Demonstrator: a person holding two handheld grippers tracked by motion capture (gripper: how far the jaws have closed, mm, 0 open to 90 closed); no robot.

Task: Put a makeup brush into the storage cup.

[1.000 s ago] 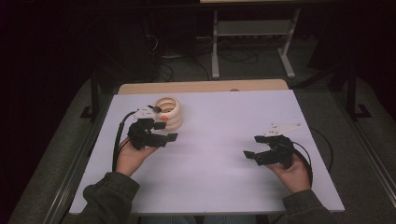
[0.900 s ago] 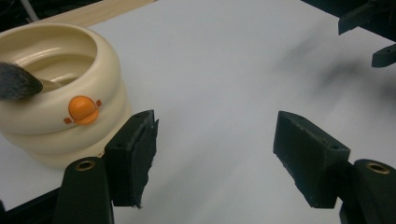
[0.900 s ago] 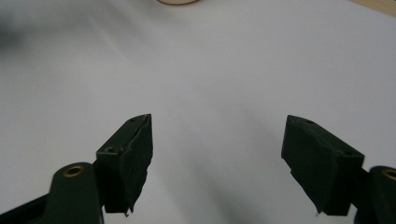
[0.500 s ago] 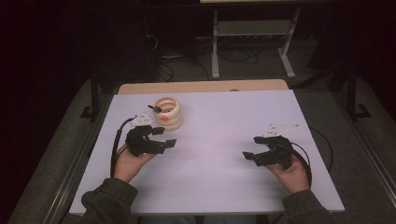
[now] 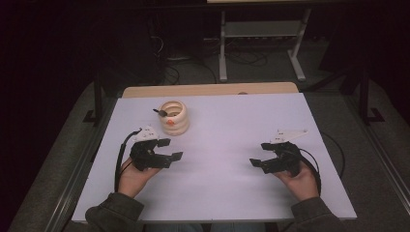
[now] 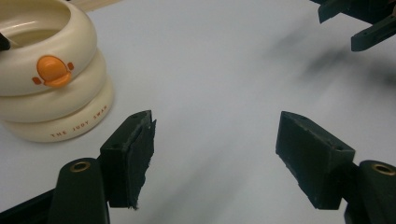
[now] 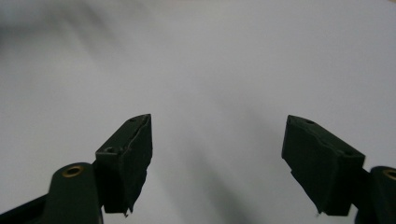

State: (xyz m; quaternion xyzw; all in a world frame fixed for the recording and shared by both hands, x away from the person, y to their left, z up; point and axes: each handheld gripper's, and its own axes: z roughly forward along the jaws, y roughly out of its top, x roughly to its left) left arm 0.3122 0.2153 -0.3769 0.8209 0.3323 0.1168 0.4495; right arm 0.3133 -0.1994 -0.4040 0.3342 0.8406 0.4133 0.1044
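The cream ribbed cup stands upright on the white table, near the far left part, with a dark stick inside it. The left claw is just beside the cup, its jaws wide apart and empty. The right claw is well apart from it, jaws also apart, holding nothing.

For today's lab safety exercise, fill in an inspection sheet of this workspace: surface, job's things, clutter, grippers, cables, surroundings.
Surface: white rectangular tabletop, wooden strip at far edge.
Job's things: cream ringed ceramic holder with orange duck emblem; dark-tipped tool resting inside.
Clutter: nothing seen.
Grippers: left gripper open, fingers empty, near the holder; right gripper open, empty.
Cables: black cable trailing from left gripper; another from right.
Surroundings: dark room, grey metal stand behind.
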